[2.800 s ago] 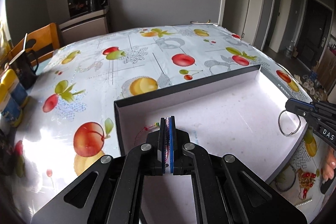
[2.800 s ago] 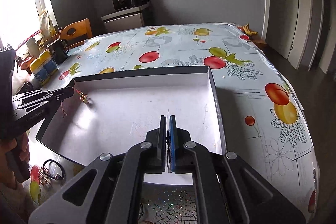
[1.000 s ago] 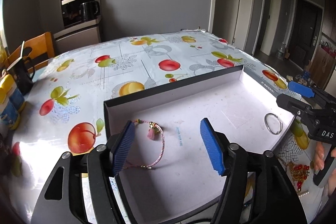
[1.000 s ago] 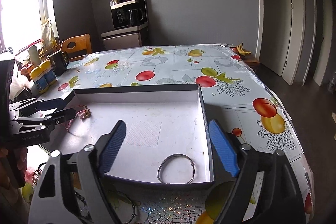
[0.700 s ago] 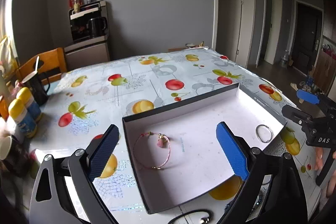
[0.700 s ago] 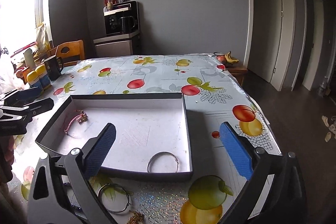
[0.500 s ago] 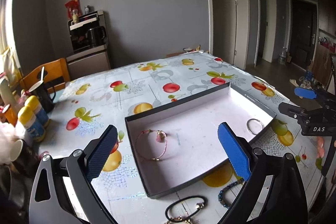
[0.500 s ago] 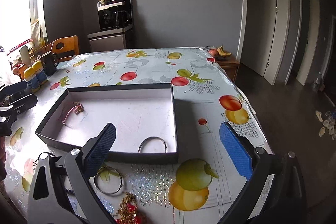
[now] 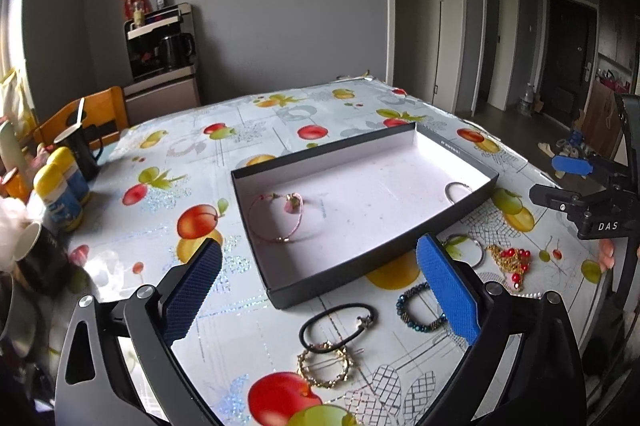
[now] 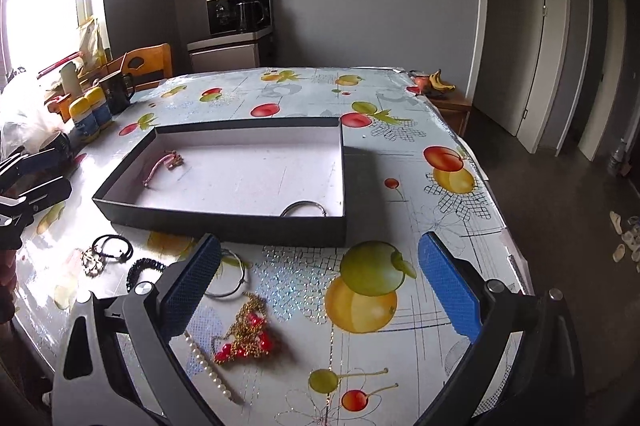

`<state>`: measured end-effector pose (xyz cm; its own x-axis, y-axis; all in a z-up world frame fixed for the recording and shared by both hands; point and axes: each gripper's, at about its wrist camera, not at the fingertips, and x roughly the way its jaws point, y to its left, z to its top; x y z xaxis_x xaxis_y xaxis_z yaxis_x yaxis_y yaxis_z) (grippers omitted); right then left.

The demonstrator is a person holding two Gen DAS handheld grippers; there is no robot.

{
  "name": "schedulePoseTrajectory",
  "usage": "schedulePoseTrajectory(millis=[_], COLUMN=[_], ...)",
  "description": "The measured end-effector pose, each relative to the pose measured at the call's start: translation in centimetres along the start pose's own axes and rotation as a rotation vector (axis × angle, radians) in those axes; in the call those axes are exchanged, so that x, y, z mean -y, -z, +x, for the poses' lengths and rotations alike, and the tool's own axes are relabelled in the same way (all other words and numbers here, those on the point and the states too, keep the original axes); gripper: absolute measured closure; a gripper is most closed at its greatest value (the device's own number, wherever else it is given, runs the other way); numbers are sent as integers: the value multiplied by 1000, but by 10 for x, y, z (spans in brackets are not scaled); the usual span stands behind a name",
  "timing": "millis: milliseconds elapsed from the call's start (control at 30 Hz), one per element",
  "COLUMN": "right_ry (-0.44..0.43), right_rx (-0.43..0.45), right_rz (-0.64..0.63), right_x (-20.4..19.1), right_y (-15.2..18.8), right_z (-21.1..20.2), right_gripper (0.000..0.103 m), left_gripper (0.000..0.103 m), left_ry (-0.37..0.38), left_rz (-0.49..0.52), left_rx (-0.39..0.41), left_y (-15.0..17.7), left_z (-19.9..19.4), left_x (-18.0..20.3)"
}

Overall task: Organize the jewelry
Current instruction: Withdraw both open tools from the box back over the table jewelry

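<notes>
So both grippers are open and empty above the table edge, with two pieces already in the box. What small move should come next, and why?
Probably lower the right gripper onto the gold and red chain lying just below it. The pink bracelet and one silver ring already lie in the box, while this chain is still on the tablecloth, nearest those open jaws.

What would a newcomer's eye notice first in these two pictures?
First, the shallow dark box in the middle of the fruit-print tablecloth, holding a pink cord bracelet at one end and a silver ring in the opposite corner. Next, the jewelry loose in front of it: a red-and-gold necklace, a pearl strand and a blue beaded bracelet.
</notes>
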<state>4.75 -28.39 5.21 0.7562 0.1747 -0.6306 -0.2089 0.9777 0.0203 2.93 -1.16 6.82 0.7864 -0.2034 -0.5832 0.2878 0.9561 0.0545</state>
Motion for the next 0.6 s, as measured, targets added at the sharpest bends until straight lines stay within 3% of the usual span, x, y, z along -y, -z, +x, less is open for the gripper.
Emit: schedulePoseTrajectory(millis=[267,600], right_ry=[20,-103], right_rx=[-3,-118], right_rz=[-102,-77], right_x=[-14,-14], right_y=[21,45], right_z=[1,4], right_gripper=[6,6], left_gripper=[4,4], left_ry=[8,45], left_rz=[33,40], left_rx=[-54,-98], left_y=[22,39], left_z=[2,4], left_x=[5,9])
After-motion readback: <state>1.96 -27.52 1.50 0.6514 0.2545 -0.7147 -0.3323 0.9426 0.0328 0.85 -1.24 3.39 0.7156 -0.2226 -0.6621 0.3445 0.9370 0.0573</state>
